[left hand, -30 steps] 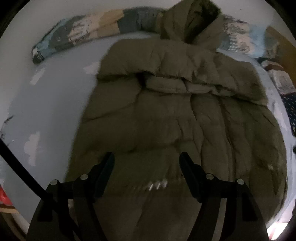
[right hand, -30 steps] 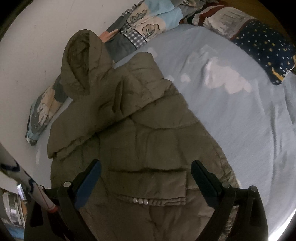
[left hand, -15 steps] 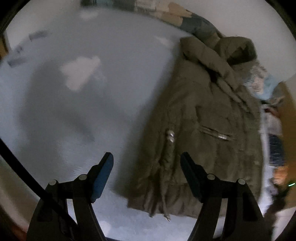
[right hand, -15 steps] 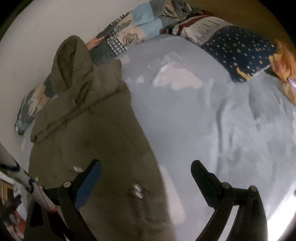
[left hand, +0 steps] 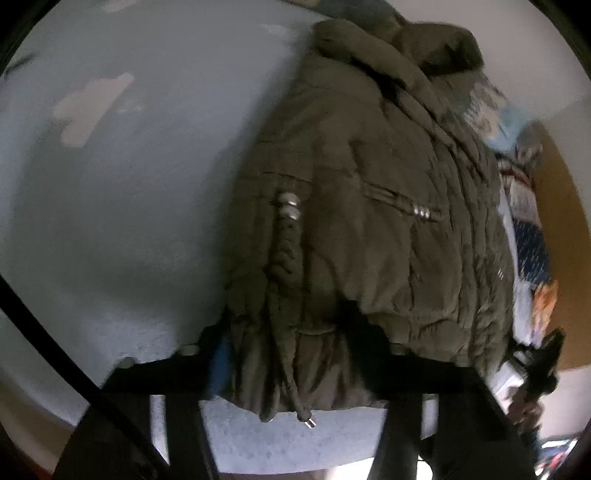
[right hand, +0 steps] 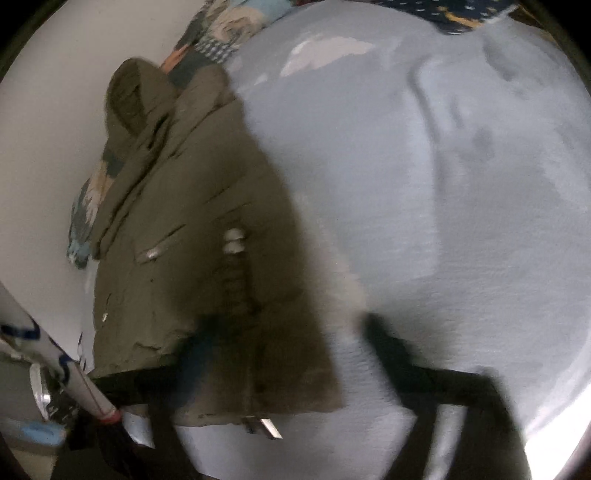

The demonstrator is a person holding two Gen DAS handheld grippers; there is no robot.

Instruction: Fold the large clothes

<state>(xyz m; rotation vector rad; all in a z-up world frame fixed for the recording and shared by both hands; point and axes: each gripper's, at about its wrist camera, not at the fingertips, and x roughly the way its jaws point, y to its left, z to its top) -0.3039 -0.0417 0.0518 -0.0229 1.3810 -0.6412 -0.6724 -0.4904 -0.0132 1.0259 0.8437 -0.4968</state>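
An olive hooded puffer jacket (left hand: 369, 206) lies lengthwise on the pale blue bed sheet (left hand: 129, 221), its hood towards the wall. My left gripper (left hand: 291, 347) is at the jacket's bottom hem; its jaws are closing and the bunched hem corner with its drawcords fills the gap, pressed by both fingers. My right gripper (right hand: 288, 350) is at the hem's other corner of the jacket (right hand: 192, 229). Its jaws are closing too, with fabric between them. One finger lies against the jacket. The other finger (right hand: 384, 343) stands off on the sheet (right hand: 461, 221).
A patchwork quilt (right hand: 221, 33) runs along the white wall behind the hood. A navy star-print pillow (left hand: 532, 243) and a wooden headboard (left hand: 561, 229) lie to one side. A white rod with a red tip (right hand: 74, 380) crosses the right view's lower left.
Both views swung out from above the jacket's middle and dropped to its bottom hem. Both pairs of jaws narrowed from wide open, and the hem now sits between them.
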